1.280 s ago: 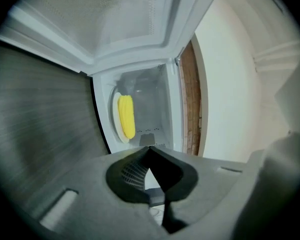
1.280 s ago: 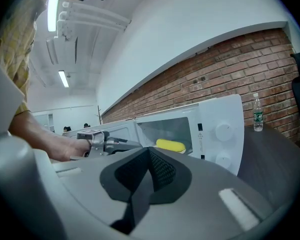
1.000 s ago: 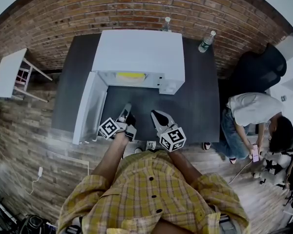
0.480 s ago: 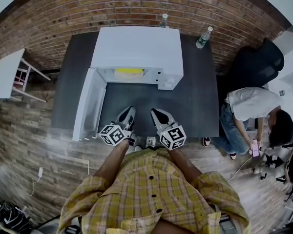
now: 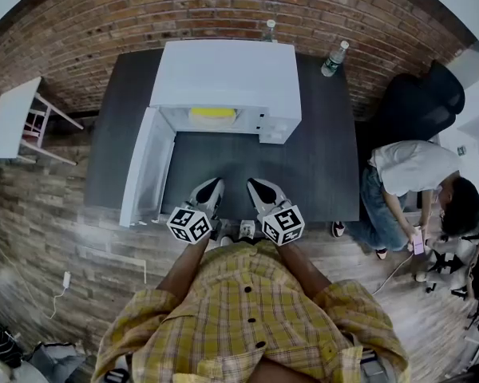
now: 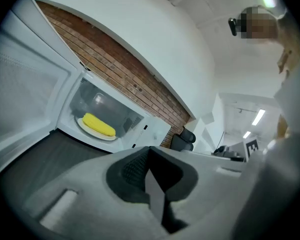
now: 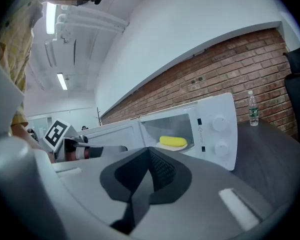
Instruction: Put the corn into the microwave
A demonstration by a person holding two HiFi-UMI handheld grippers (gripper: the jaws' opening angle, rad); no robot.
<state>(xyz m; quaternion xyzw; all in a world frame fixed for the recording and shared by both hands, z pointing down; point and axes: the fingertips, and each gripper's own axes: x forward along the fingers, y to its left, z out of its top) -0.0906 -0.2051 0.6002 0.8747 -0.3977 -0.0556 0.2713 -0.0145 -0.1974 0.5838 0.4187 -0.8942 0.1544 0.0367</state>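
Observation:
The yellow corn [image 5: 212, 116] lies on a white plate inside the white microwave [image 5: 223, 74], whose door [image 5: 146, 166] hangs open to the left. From the left gripper view the corn [image 6: 99, 125] shows in the lit cavity; the right gripper view also shows the corn [image 7: 173, 142]. My left gripper [image 5: 211, 188] and right gripper [image 5: 259, 188] sit side by side at the dark table's near edge, well short of the microwave. Both are shut and empty, the left gripper [image 6: 150, 171] and the right gripper [image 7: 146, 176] with jaws pressed together.
Two water bottles [image 5: 336, 62] [image 5: 269, 32] stand behind the microwave on the dark table [image 5: 319, 166]. A person in a white shirt [image 5: 415, 182] and a black chair [image 5: 421, 106] are at the right. A small white table [image 5: 12, 118] stands at the left.
My left gripper has rolled upright and drawn back from the open door, ending level with the right gripper. The right gripper has stayed put.

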